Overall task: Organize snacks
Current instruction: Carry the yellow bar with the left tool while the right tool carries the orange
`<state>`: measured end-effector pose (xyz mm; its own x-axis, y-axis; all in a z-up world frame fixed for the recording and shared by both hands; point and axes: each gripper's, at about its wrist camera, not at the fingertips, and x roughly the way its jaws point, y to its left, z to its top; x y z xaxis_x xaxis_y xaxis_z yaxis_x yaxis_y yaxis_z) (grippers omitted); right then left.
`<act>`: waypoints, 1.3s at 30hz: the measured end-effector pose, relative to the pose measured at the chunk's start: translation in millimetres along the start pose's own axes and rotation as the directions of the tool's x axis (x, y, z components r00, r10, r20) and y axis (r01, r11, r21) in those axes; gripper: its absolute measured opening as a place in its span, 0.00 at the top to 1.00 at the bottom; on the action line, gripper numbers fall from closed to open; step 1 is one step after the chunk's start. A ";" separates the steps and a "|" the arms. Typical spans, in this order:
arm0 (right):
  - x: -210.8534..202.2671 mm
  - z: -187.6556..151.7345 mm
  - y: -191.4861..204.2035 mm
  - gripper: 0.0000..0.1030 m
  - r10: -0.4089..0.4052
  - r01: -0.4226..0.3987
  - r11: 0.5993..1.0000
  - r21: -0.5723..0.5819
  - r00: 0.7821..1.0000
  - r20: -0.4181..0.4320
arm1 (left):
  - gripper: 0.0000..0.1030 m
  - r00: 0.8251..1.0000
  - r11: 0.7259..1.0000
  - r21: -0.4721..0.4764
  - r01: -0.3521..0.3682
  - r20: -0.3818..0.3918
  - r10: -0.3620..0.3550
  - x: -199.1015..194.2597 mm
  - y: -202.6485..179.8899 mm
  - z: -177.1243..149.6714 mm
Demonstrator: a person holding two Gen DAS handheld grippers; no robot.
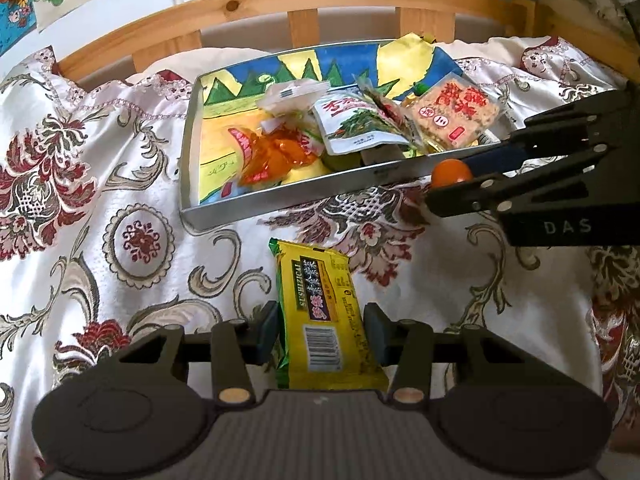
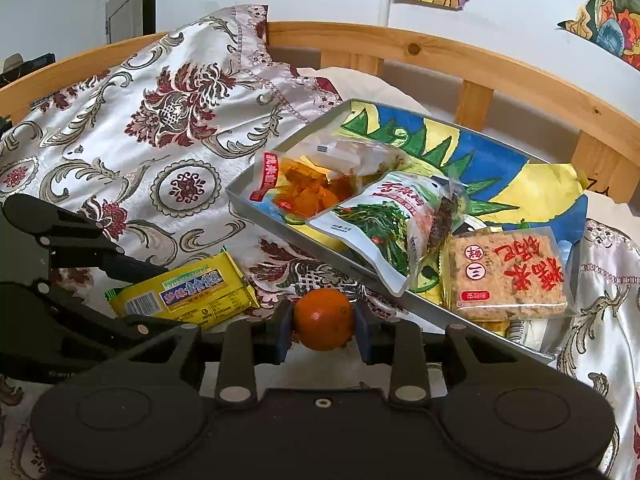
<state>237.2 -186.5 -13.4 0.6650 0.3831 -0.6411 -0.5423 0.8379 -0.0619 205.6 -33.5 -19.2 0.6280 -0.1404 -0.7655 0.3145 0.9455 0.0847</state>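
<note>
A yellow snack packet lies on the patterned bedspread, in front of a metal tray. My left gripper straddles the packet, its pads close against both long edges. My right gripper is shut on a small orange, just in front of the tray's near wall. The orange and right gripper also show at right in the left wrist view. The tray holds an orange-filled bag, a white seaweed bag and a rice cracker pack. The yellow packet lies left of the orange.
A drawing lines the tray's floor. A wooden bed rail runs behind the tray, with drawings on the wall above. The red-and-white patterned bedspread spreads to the left of the tray.
</note>
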 end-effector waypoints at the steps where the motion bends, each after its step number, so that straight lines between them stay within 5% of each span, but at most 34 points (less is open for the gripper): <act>1: 0.0 -0.2 0.2 0.67 0.001 -0.001 1.000 0.000 1.000 -0.002 | 0.52 1.000 1.000 0.005 -0.001 -0.010 0.001 1.3 -0.1 -0.5; 7: -0.1 -3.1 2.8 0.67 0.005 -0.005 1.000 -0.005 1.000 -0.010 | 0.46 0.997 0.999 -0.035 0.019 -0.080 -0.022 18.6 7.4 -4.4; 18: 4.0 -0.2 1.7 0.67 0.010 -0.010 1.000 0.003 1.000 0.012 | 0.49 0.995 0.998 -0.044 0.036 -0.087 -0.040 24.5 12.6 7.3; 29: 11.8 16.1 12.8 0.67 -0.024 0.028 0.999 -0.036 0.994 0.105 | 0.49 0.989 0.986 -0.164 -0.031 0.135 0.054 -14.2 60.0 25.7; 39: 45.9 46.5 24.2 0.67 -0.059 0.073 0.994 -0.078 0.983 0.174 | 0.49 0.959 0.956 -0.278 -0.097 0.232 0.164 33.6 106.1 88.6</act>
<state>278.4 -130.5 -8.8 0.7748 0.3950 -0.4935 -0.5306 0.8308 -0.1679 323.1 36.0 20.6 0.8186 -0.0473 -0.5724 0.0419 0.9989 -0.0227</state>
